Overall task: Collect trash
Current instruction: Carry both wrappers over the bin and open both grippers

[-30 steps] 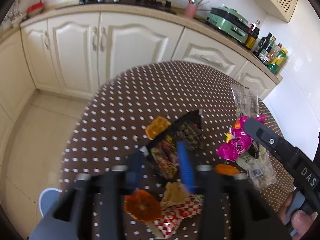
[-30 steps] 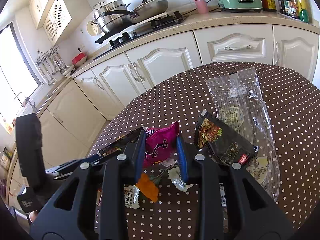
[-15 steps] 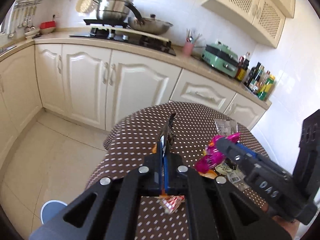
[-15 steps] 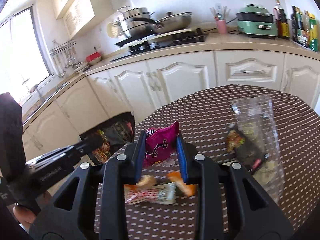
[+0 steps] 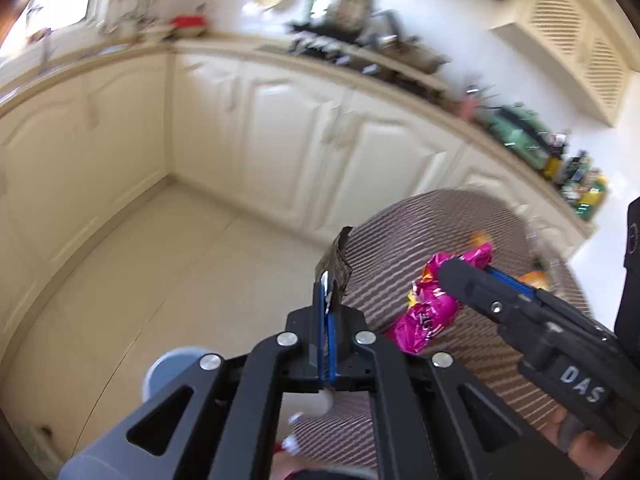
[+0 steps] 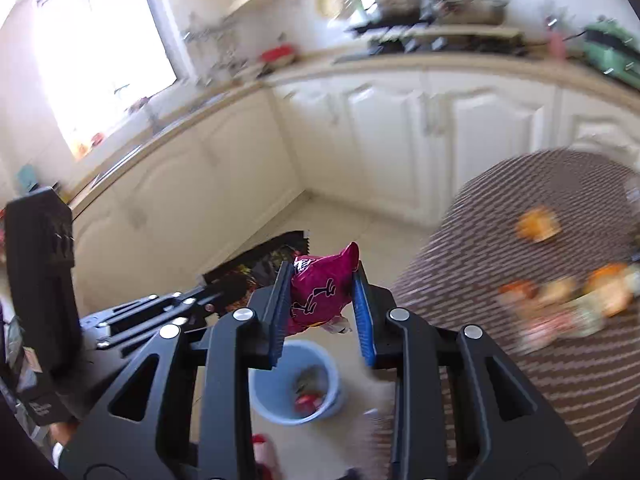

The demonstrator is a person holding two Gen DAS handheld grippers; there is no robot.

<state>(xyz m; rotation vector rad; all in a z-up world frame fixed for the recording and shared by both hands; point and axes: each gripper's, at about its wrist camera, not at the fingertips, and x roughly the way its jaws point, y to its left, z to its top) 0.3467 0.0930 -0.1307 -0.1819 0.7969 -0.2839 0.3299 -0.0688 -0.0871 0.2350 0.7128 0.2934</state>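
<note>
My left gripper point(image 5: 329, 292) is shut on a dark snack wrapper point(image 5: 335, 262), seen edge-on and held over the floor beside the table. My right gripper point(image 6: 320, 280) is shut on a crumpled pink wrapper point(image 6: 320, 294). A light blue bin point(image 6: 296, 384) stands on the floor right below the pink wrapper, with some trash in it. In the left wrist view the right gripper point(image 5: 452, 276) and pink wrapper point(image 5: 426, 314) hang to the right, and the bin point(image 5: 172, 364) shows at lower left. In the right wrist view the left gripper point(image 6: 222, 290) holds the dark wrapper point(image 6: 256, 264) at left.
The brown dotted table point(image 6: 540, 380) lies to the right, with blurred orange scraps point(image 6: 538, 224) and several wrappers point(image 6: 560, 308) on it. White cabinets point(image 5: 288, 136) line the far wall past a tiled floor point(image 5: 160, 264). A hand point(image 5: 576, 444) grips the right gripper's handle.
The left gripper shut on the dark wrapper and lifted it off the table. Both grippers swung left off the table, over the floor, and the blue bin came under the right one.
</note>
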